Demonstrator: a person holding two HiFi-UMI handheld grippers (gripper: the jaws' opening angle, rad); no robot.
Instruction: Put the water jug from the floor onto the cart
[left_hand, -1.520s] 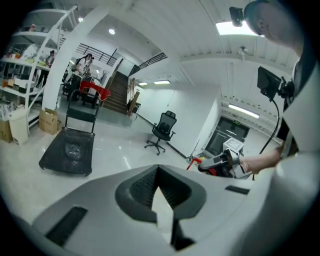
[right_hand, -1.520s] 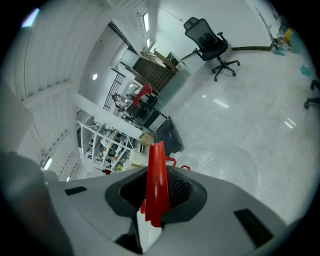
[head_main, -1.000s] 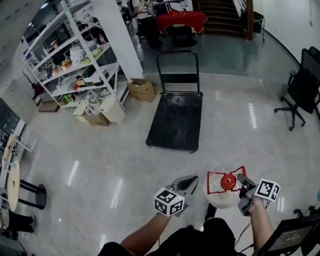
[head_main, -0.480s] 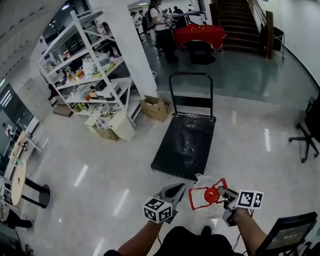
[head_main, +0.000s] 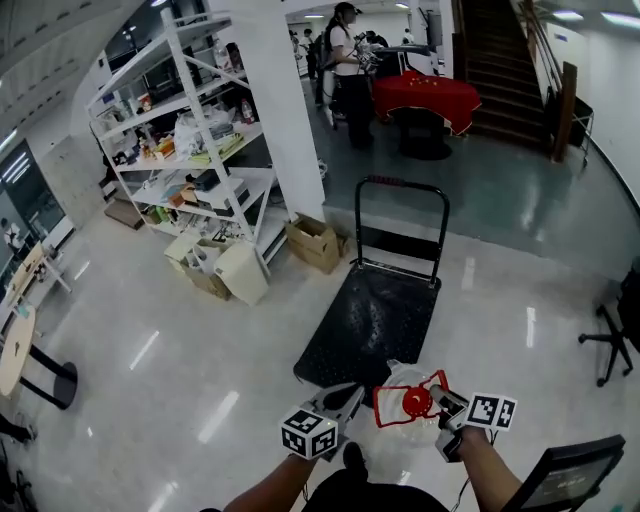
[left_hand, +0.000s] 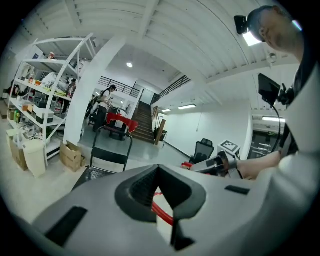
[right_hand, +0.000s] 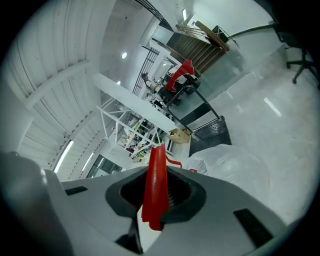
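**Desk:** What can't be made out here?

**Photographer:** The bottom of the water jug (head_main: 398, 378). In the head view only its clear shoulders and red handle (right_hand: 156, 175) show, hanging between the two tongs at the near edge of the cart (head_main: 365, 320). Whether it clears the black deck or touches it cannot be told. The person's arms are cut off by the lower edge, and an office chair (head_main: 622, 335) is sliced by the right edge.

**Desk:** And the tongs?

**Photographer:** The left tongs (head_main: 350, 395) are pressed together with a thin red bar of the handle caught between them, which only the left gripper view shows. From above they merely sit just beside the handle's left corner. The right tongs (head_main: 447, 400) pinch a flat red strip of the same handle, which stands up between the pads in the right gripper view.

**Desk:** Anything one camera gets that the others miss?

**Photographer:** The head view alone lays out the room: crowded white shelves (head_main: 180, 150) at left, cardboard boxes (head_main: 315, 240) at their foot, a person (head_main: 350, 60) by a red-draped counter (head_main: 425, 95), and stairs (head_main: 500, 40) behind. The right gripper view shows the jug's clear side with the cart beyond it. The left gripper view catches the right tongs and the forearm behind them, with the cart's upright push bar (left_hand: 112, 127) to the left
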